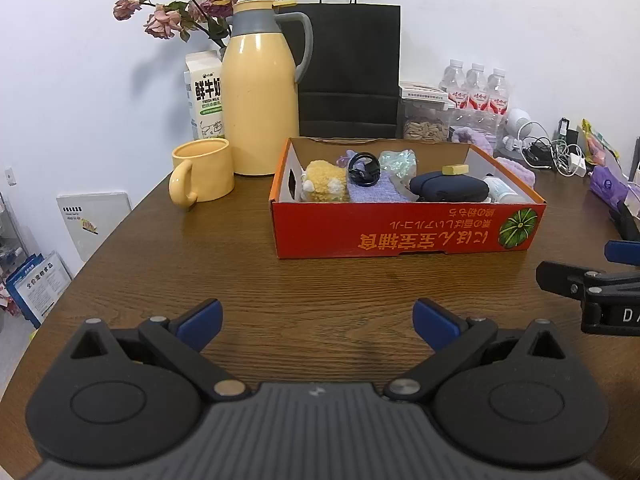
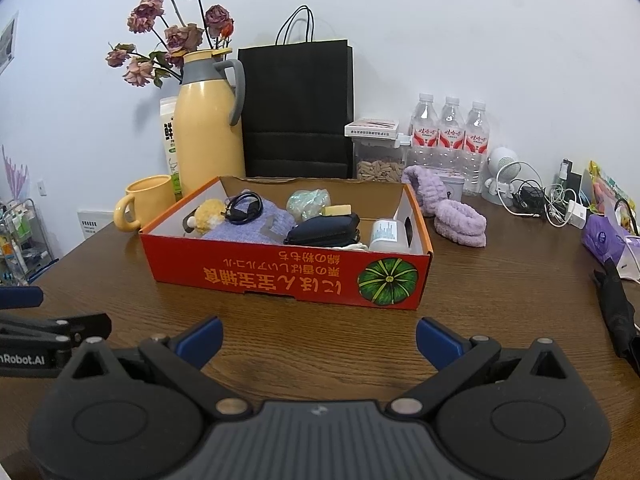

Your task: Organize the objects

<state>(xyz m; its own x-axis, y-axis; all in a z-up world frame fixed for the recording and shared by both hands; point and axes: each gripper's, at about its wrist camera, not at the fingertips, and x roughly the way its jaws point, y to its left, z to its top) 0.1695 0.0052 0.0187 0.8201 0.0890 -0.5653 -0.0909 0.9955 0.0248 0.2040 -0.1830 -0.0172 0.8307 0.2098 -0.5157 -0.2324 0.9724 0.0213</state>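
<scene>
A red cardboard box point(image 1: 404, 236) point(image 2: 280, 276) stands open on the brown table. Inside lie a yellow plush toy point(image 1: 324, 182) point(image 2: 208, 214), a black cable coil point(image 1: 363, 170) point(image 2: 244, 206) on a purple cloth point(image 1: 374, 194) point(image 2: 248, 226), a dark blue pouch point(image 1: 450, 187) point(image 2: 326, 232), a yellow eraser point(image 1: 455, 169) point(image 2: 338, 211), a greenish bag point(image 1: 398, 160) point(image 2: 308, 202) and a white bottle point(image 1: 502, 192) point(image 2: 388, 236). My left gripper point(image 1: 318, 322) hovers open before the box, holding nothing. My right gripper point(image 2: 319, 340) is likewise open and holds nothing; it also shows at the left wrist view's right edge.
A yellow mug point(image 1: 202, 172) point(image 2: 146, 200), yellow thermos point(image 1: 262, 92) point(image 2: 208, 120), milk carton point(image 1: 204, 96), dried roses and black paper bag point(image 1: 350, 72) point(image 2: 298, 112) stand behind the box. Purple headbands point(image 2: 460, 222), water bottles point(image 2: 450, 132), tangled cables point(image 2: 536, 196) and a purple pack point(image 2: 604, 238) sit to the right.
</scene>
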